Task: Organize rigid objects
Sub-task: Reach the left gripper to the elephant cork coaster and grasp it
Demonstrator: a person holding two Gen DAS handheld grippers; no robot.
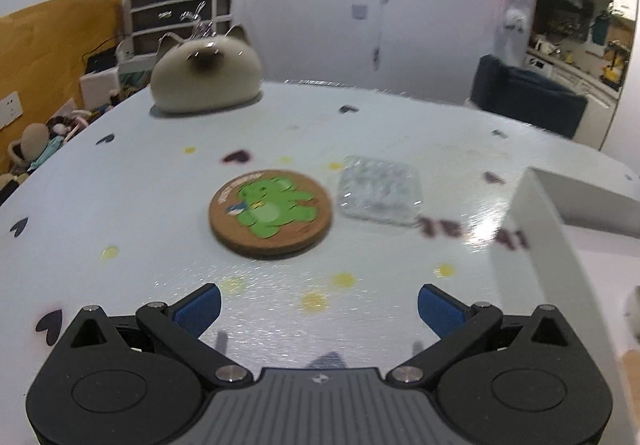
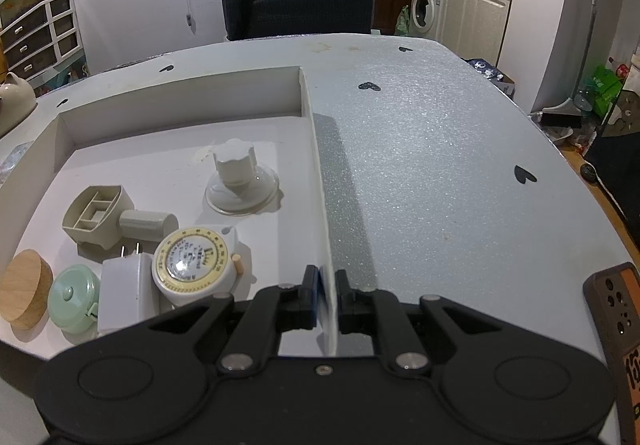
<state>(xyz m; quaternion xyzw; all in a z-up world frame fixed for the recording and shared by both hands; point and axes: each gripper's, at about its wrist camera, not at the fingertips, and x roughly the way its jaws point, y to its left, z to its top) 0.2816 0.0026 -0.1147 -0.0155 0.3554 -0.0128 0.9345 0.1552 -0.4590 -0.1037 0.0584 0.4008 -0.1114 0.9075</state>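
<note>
In the left wrist view a round cork coaster (image 1: 271, 212) with a green figure lies flat on the table, with a clear square coaster (image 1: 379, 192) just to its right. My left gripper (image 1: 319, 309) is open and empty, hovering just short of the cork coaster. In the right wrist view my right gripper (image 2: 327, 295) is shut on the right wall of the white tray (image 2: 320, 181). Inside the tray lie a suction knob (image 2: 240, 177), a beige holder (image 2: 114, 219), a round tape measure (image 2: 194, 265), a white plug (image 2: 126, 291), a mint pot (image 2: 74, 297) and a wooden lid (image 2: 26, 279).
A cat-shaped ceramic piece (image 1: 206, 75) stands at the table's far left. The tray's white corner (image 1: 536, 213) rises at the right of the left wrist view. A dark chair (image 2: 298, 11) stands behind the table. A brown-orange object (image 2: 618, 325) sits at the right edge.
</note>
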